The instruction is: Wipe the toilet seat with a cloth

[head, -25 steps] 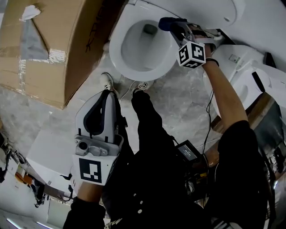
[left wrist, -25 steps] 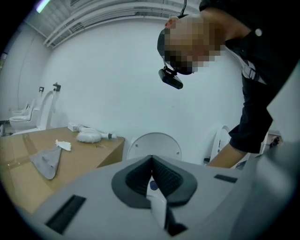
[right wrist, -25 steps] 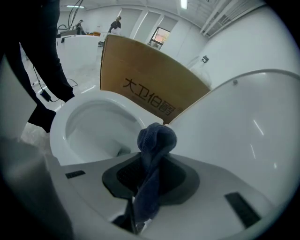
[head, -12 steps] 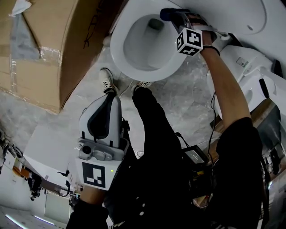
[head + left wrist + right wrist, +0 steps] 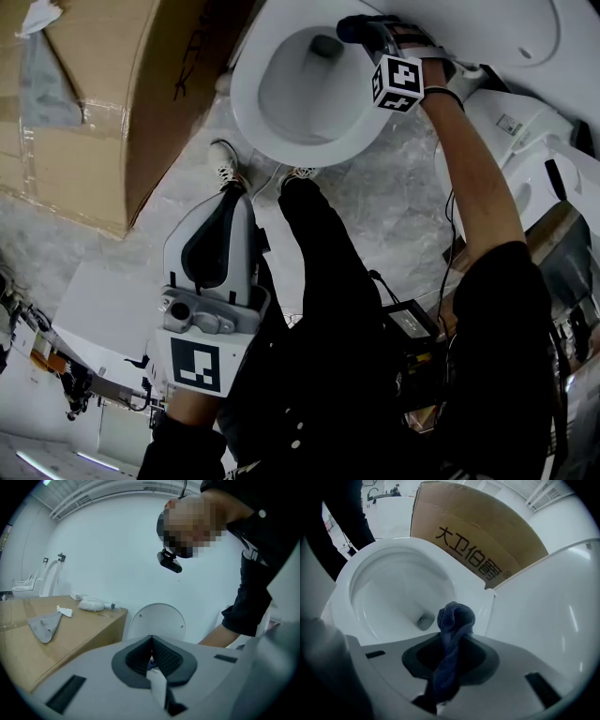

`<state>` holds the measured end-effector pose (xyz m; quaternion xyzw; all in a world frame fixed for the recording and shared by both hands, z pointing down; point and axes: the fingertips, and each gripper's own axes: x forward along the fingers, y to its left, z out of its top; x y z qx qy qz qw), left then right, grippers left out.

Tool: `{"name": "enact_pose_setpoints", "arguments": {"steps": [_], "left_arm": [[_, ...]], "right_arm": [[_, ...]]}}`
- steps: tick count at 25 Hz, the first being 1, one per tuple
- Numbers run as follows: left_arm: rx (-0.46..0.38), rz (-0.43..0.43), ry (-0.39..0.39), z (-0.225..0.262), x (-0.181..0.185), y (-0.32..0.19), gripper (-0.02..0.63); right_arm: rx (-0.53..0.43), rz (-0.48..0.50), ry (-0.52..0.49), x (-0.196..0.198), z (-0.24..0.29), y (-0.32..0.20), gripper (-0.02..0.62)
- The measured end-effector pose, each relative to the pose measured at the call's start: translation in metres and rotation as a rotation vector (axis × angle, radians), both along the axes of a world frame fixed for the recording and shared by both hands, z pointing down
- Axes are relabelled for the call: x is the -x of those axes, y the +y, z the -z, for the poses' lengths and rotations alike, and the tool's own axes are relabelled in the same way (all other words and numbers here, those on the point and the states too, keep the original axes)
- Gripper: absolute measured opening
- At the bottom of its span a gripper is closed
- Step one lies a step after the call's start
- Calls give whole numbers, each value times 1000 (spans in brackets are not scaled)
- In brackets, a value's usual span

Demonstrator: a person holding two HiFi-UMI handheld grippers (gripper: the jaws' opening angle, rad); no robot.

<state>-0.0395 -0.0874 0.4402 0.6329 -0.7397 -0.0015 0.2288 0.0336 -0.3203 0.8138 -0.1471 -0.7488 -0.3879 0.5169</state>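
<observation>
The soft, limp blue cloth [image 5: 456,618], pinched mid-wad by the right hand-held gripper [image 5: 452,644], should drag lightly along the rear edge of the toilet rim [image 5: 480,597]. The left hand-held gripper [image 5: 151,656] has its jaws together, empty.

Bright and even in the head view, softly lit from above, with a faint sheen on the toilet bowl [image 5: 281,94] and only weak shadows on the marble floor [image 5: 375,206]. Sharp there, but nearly featureless in the black clothing. Strongly bowed and blacked out at the corners in both gripper views. Washed pale against the white wall [image 5: 117,550] on the left. Cooler, bluish and dimmer on the right, streaked with glare on the raised lid [image 5: 553,611], slightly soft on the near cloth [image 5: 454,618].
</observation>
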Motion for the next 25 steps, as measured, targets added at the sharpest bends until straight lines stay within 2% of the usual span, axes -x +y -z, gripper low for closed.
{"name": "enact_pose_setpoints", "arguments": {"steps": [2, 6, 12, 25], "left_arm": [[-3, -9, -2, 3, -3, 0, 9], [-8, -28, -1, 4, -9, 0, 9], [-15, -59, 4, 7, -19, 1, 9], [-25, -107, 5, 11, -29, 5, 9]], "right_arm": [[-8, -5, 14, -8, 0, -1, 87], [20, -77, 35, -31, -1, -4, 87], [9, -112, 79, -69, -3, -7, 87], [104, -304, 118, -120, -6, 11, 87]]}}
